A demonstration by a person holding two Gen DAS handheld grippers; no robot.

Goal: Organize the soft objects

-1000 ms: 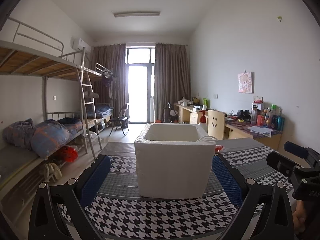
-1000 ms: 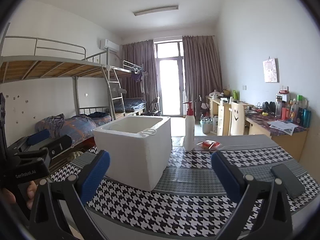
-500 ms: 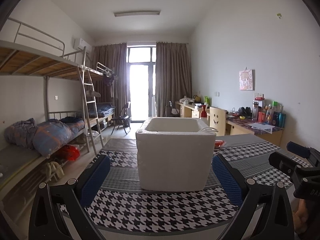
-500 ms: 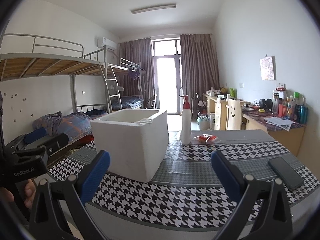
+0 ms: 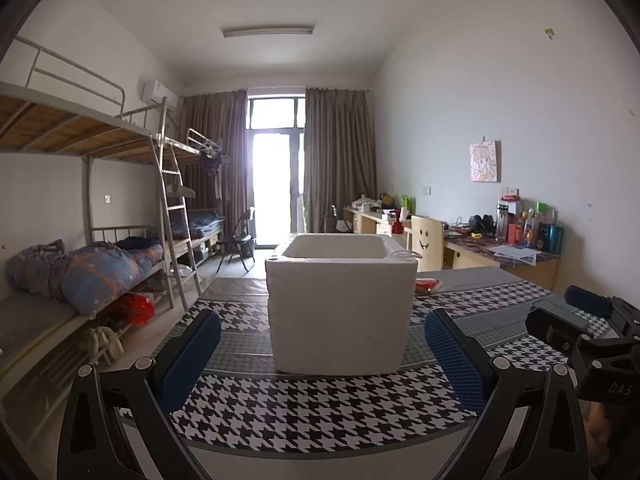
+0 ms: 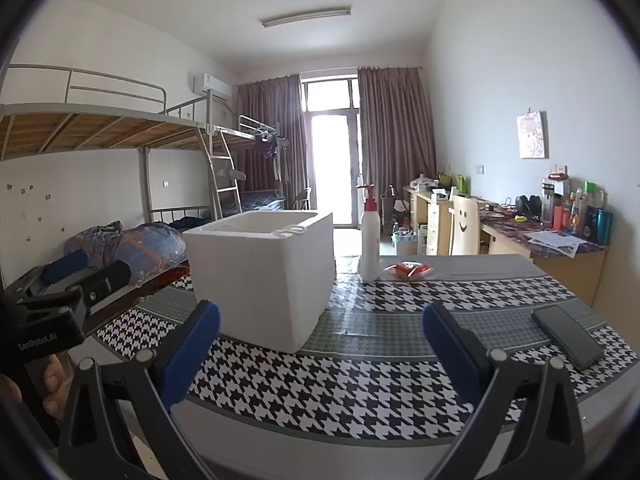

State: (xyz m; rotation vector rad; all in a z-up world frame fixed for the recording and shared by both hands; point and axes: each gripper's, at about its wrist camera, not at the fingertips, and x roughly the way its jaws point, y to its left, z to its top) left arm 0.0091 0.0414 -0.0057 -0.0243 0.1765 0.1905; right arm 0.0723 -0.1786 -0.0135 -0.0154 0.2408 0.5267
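Observation:
A white foam box [image 5: 340,308] stands open-topped on the houndstooth tablecloth [image 5: 320,404]; it also shows in the right wrist view [image 6: 260,272]. A red soft packet [image 6: 408,270] lies behind it by a white pump bottle [image 6: 369,236]; the packet peeks out in the left wrist view [image 5: 427,285]. My left gripper [image 5: 322,354] is open and empty, in front of the box. My right gripper [image 6: 320,346] is open and empty, right of the box. Each gripper shows at the edge of the other's view.
A black phone [image 6: 566,336] lies on the table at the right. Bunk beds [image 5: 80,240] with bedding line the left wall. Desks [image 6: 540,240] with bottles and a smiley-face chair [image 6: 464,228] stand along the right wall.
Both grippers have drawn back from the box and lowered a little, so more of the tablecloth's near edge shows. Both stay open and empty.

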